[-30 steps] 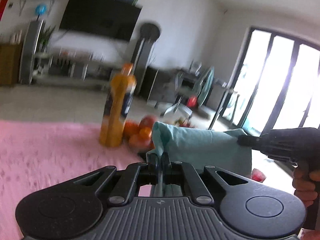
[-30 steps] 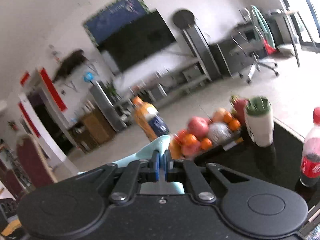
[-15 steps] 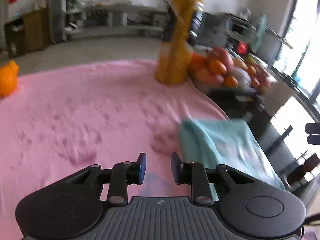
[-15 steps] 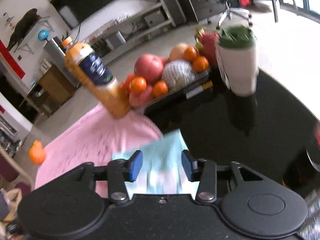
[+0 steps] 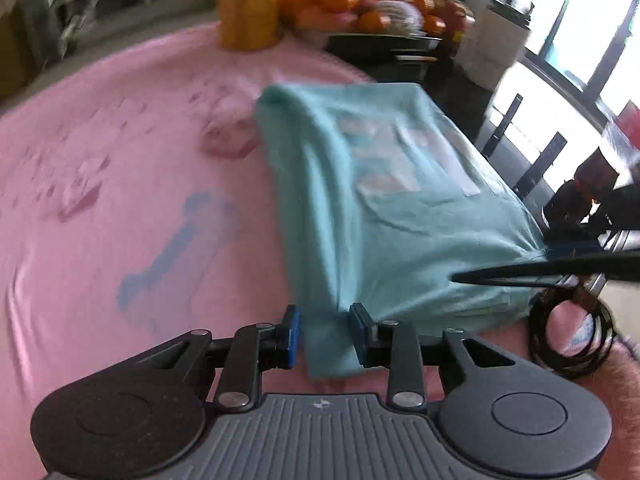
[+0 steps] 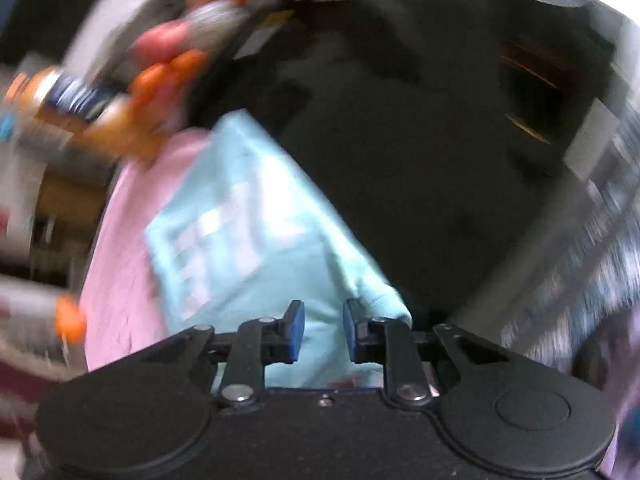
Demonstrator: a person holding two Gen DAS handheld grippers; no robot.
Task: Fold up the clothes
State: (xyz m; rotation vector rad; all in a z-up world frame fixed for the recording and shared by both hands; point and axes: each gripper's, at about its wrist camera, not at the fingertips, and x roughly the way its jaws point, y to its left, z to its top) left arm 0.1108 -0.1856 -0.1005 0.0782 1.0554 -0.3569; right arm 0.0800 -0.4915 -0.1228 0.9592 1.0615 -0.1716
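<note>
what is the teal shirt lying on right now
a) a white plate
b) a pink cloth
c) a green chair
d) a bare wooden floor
b: the folded teal shirt lies flat on the pink cloth that covers the table, with its right edge near the dark tabletop beyond.

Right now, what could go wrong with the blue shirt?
1. The folded teal T-shirt lies partly past the pink cloth, over the table's dark edge; a tug might slide it off.
2. The right gripper is closing with shirt fabric between its pads, while the left gripper stands open around a fold. Lifting one corner alone could undo the fold.
3. The orange juice bottle and fruit tray stand close behind; a swing might knock them.
</note>
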